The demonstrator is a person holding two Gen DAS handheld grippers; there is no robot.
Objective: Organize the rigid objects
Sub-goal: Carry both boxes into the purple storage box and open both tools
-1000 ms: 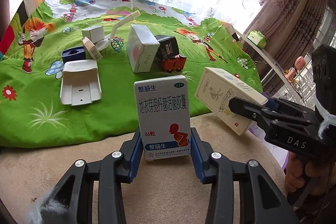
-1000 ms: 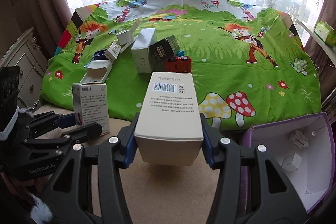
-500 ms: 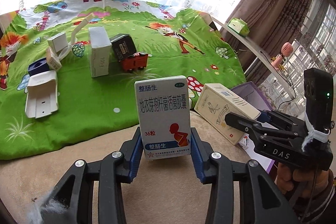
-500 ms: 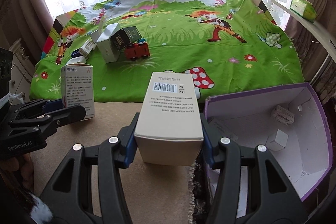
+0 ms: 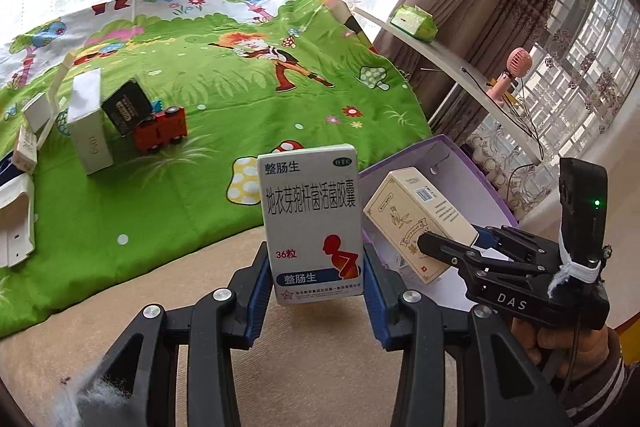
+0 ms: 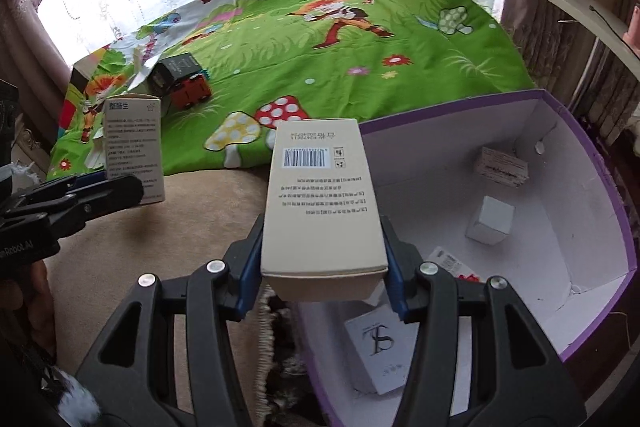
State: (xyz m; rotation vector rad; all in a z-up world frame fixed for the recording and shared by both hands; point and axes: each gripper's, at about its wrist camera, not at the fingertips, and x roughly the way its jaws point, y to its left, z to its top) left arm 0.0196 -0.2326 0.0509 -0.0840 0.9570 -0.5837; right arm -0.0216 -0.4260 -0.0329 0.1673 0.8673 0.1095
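Beige carton (image 6: 322, 203) clamped in right gripper (image 6: 324, 267) beside purple bin (image 6: 592, 163).

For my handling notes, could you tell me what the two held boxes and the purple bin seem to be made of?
White medicine box: glossy printed card with crisp folded edges. Beige box: matte card, its end flap visible. Purple bin: probably paperboard, with a creased white lining.

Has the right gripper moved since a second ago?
Yes. The right gripper, jaws shut on the beige box, has swung right from over the green sheet to the purple bin.
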